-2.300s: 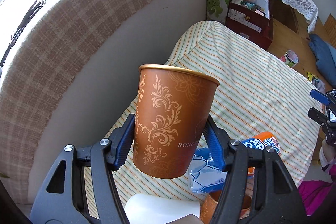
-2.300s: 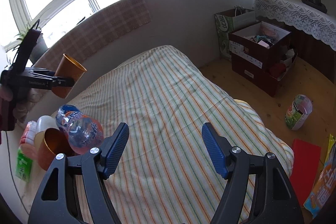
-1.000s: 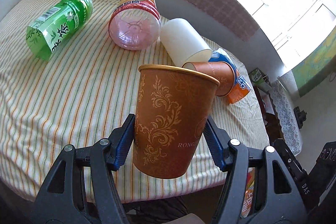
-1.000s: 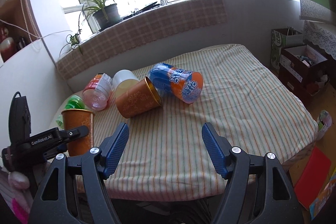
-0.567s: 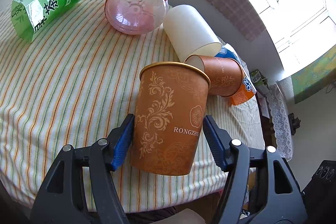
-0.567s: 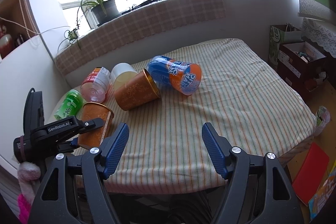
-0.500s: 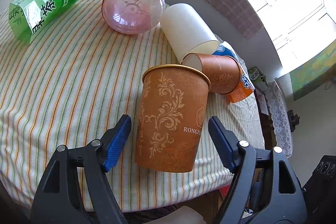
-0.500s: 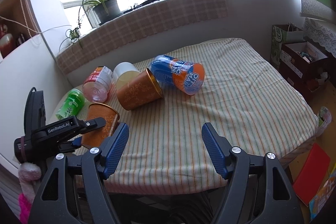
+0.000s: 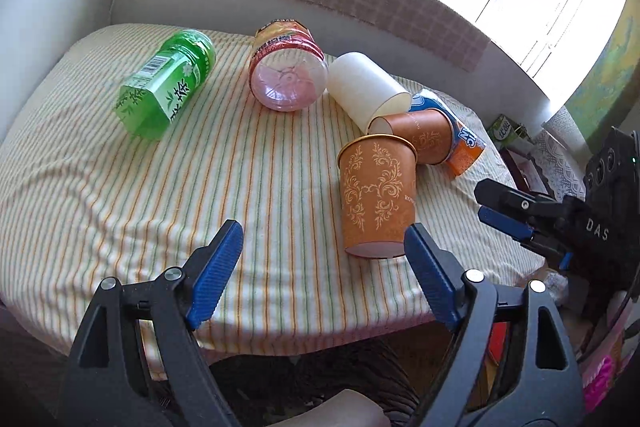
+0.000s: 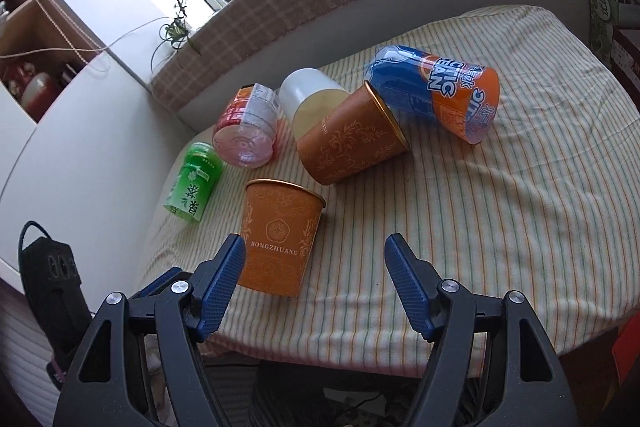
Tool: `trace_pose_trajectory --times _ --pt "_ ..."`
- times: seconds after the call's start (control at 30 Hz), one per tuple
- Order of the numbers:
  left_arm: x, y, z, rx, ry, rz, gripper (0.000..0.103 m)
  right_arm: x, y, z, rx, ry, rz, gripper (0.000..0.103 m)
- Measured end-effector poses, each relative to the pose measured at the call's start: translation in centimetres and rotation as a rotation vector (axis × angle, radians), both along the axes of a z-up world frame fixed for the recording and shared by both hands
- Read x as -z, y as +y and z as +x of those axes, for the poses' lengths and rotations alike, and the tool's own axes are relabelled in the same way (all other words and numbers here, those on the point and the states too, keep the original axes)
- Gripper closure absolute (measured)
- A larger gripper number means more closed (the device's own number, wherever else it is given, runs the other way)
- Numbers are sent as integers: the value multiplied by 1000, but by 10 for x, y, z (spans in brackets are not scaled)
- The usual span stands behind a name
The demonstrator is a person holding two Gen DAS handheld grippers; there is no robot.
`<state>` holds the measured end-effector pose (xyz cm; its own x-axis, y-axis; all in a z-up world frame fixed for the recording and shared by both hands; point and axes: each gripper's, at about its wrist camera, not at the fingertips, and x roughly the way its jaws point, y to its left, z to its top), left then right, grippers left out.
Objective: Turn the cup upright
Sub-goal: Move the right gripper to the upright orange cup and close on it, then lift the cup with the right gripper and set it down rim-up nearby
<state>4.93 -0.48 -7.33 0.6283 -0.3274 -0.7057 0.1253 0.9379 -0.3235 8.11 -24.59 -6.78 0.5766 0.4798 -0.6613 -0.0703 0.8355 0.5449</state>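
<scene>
An orange paper cup with a gold rim and floral print [image 9: 377,199] stands upright on the striped cloth near the table's front edge; it also shows in the right wrist view [image 10: 280,237]. My left gripper [image 9: 322,259] is open and empty, drawn back from the cup, which stands just ahead of its right finger. My right gripper [image 10: 314,277] is open and empty, with the cup just ahead of its left finger. A second orange cup [image 9: 416,140] lies on its side behind the first.
On the striped tablecloth [image 9: 120,187] lie a green tea bottle [image 9: 166,87], a pink bottle [image 9: 286,77], a white cup [image 9: 366,91] and a blue-orange bottle [image 10: 436,93]. The right gripper shows at the right of the left wrist view [image 9: 520,215]. A plaid sill runs behind.
My left gripper set the orange cup upright on the cloth, opened and let go, then pulled back toward the table's front edge. The right gripper moved closer to the cup.
</scene>
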Motion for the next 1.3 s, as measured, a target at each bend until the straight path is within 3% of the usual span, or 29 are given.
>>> trace_pose_trajectory --times 0.1,0.3,0.6,0.93,0.97,1.3 --pt "-1 9 -19 -29 -15 48 18 7 7 17 -8 56 49 31" --pt "7 29 -39 -75 27 -1 18 24 17 45 -48 166 165 31" --pt "22 36 -46 -97 81 -50 18 46 22 73 -81 276 263 31" --pt "20 21 -48 -63 87 -69 18 54 35 86 -141 298 246 33" --pt "20 21 -48 -63 86 -68 18 53 37 85 -149 291 239 37" --pt "21 24 -46 -74 104 -91 18 32 52 72 -202 154 131 38"
